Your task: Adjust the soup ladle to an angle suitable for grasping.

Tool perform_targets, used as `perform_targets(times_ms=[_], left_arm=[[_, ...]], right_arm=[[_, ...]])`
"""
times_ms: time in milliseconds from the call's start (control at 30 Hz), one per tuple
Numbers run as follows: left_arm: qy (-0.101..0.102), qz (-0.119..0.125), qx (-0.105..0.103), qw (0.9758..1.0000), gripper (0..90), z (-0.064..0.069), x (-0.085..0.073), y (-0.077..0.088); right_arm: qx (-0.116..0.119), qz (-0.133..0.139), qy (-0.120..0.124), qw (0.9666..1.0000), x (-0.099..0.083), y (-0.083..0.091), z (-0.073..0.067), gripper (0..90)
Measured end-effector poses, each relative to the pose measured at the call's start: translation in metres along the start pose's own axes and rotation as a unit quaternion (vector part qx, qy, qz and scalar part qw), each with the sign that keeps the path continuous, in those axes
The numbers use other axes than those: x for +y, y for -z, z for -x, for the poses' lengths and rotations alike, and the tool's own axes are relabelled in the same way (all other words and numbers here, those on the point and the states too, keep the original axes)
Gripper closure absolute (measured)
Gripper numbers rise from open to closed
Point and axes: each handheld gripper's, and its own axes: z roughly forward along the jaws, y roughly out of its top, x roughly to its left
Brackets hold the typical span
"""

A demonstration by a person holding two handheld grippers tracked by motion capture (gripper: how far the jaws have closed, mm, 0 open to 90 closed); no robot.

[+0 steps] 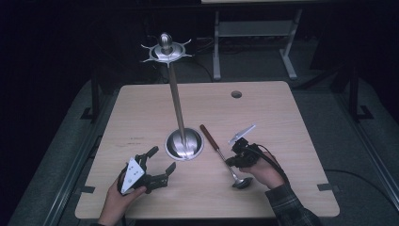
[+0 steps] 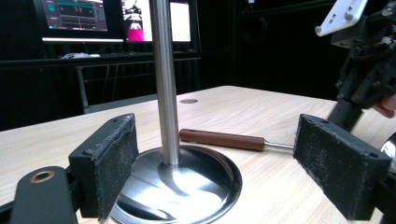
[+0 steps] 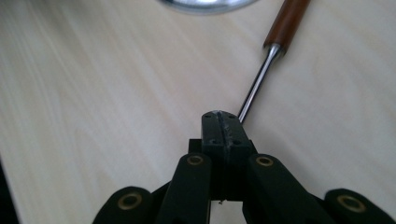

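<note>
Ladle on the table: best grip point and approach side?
Grip the thin metal shaft of the ladle, between wooden handle and bowl, from above with jaws across it. It's narrow, straight and lies flat. The right gripper is shut there already.

Looks like lab or recording room: dark, black-draped surroundings. Pale wooden table (image 1: pixel 282 117) with cable hole, standing alone on grey floor. Beyond left jaws, lit monitors (image 2: pixel 74 16) on shelf against back wall. White desk frame (image 1: pixel 256 42) farther back, cables on floor.
</note>
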Motion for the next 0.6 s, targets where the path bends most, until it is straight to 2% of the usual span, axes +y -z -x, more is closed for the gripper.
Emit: perform_targets(times_ms=[200,300,500,600], left_arm=[[0.0,0.001,0.0,1.0,13.3,0.0,0.0,0.0],[0.0,0.0,0.0,1.0,13.4,0.0,0.0,0.0],[-0.001,0.001,-0.001,1.0,13.3,0.0,0.0,0.0],[-0.001,0.0,0.0,1.0,13.4,0.0,0.0,0.0]], right_arm=[[0.006,-0.042,-0.006,0.9991,-0.002,-0.007,-0.008,89.8],[0.011,-0.053,-0.003,0.9985,-0.001,-0.012,-0.011,89.8],[0.001,-0.079,-0.005,0.9969,-0.003,-0.022,-0.013,89.8],[0.0,-0.082,-0.004,0.9966,-0.004,-0.022,-0.012,89.7]])
